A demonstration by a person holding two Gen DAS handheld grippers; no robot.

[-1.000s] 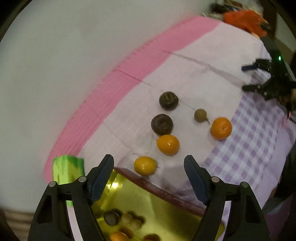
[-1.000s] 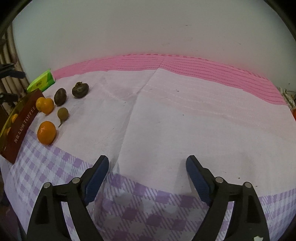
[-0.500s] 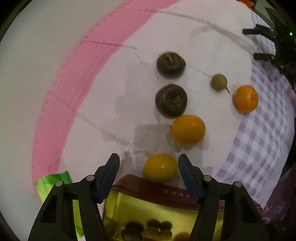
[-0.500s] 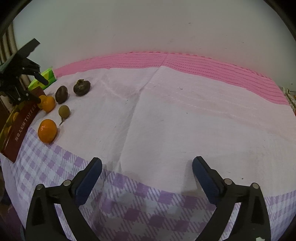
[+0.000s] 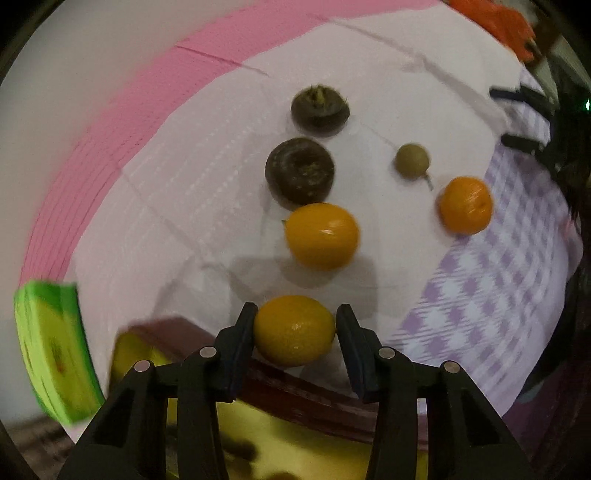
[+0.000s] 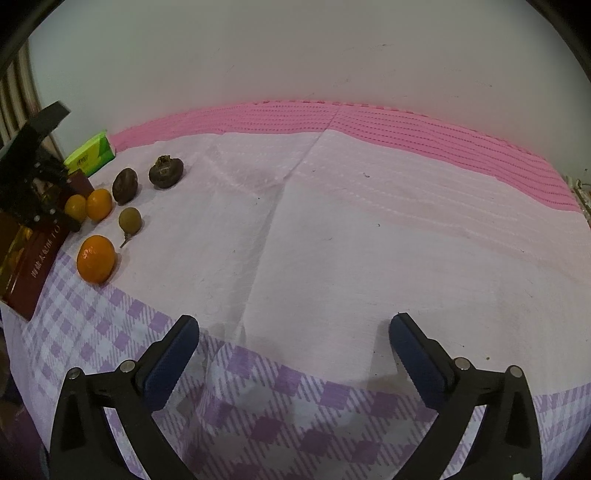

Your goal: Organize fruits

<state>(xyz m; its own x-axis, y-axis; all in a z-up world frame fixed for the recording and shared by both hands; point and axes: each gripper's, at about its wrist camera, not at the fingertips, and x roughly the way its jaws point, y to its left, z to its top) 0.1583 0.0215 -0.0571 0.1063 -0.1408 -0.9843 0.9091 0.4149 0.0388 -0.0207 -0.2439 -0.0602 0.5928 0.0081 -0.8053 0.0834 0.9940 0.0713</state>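
Observation:
My left gripper point(image 5: 295, 325) points down at the cloth with a small yellow-orange fruit point(image 5: 293, 336) between its pads; the jaws are closing and both pads touch its sides. That fruit lies right by the rim of the dark red box point(image 5: 295, 384) with a gold inside. Beyond it lie an orange fruit point(image 5: 322, 236), two dark brown fruits point(image 5: 300, 175), a small green fruit point(image 5: 412, 161) and a mandarin point(image 5: 466, 210). My right gripper point(image 6: 293, 328) hovers over the checked cloth, its jaws opening with nothing between them, well apart from the fruits point(image 6: 96, 258) at the far left.
A green packet point(image 5: 51, 350) lies left of the box near the wall. The box holds several small fruits. The pink-edged cloth point(image 6: 369, 221) stretches wide to the right of the fruit group. Orange items point(image 5: 495, 22) sit at the far corner.
The left gripper came down over the yellow-orange fruit and narrowed its jaws until the pads met it. The right gripper's jaws widened; that hand stayed in place.

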